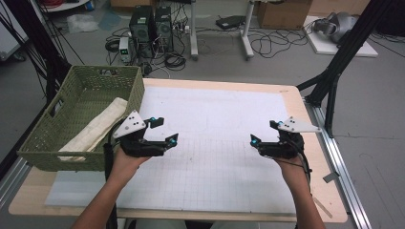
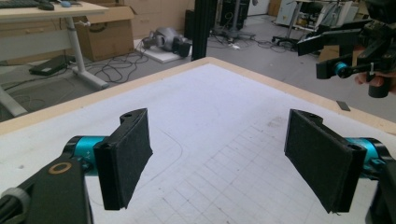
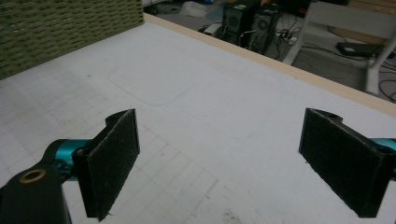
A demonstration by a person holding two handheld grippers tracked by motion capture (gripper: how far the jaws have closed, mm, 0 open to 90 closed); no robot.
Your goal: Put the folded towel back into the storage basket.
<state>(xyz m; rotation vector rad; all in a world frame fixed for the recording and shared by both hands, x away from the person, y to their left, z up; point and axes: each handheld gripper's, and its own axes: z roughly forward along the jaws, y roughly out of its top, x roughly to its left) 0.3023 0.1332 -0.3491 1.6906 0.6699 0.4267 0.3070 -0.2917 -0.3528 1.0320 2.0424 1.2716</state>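
Note:
My left gripper (image 1: pixel 164 130) hovers over the left part of the white grid mat (image 1: pixel 215 157), just right of a green woven basket (image 1: pixel 83 95). Its jaws stand wide open with nothing between them, as the left gripper view (image 2: pixel 223 158) confirms. A folded cream cloth (image 1: pixel 98 128) lies inside the basket. My right gripper (image 1: pixel 263 132) is held over the mat's right side, open and empty too (image 3: pixel 226 161). The two grippers point toward each other across the bare middle of the mat. The right gripper (image 2: pixel 348 56) also appears far off in the left gripper view.
The mat covers a wooden table (image 1: pixel 291 93). The basket wall (image 3: pixel 60 28) stands at the far left of the right gripper view. A black frame post (image 1: pixel 344 52) rises past the table's right corner. Computer towers (image 1: pixel 150 28) and cables sit on the floor beyond.

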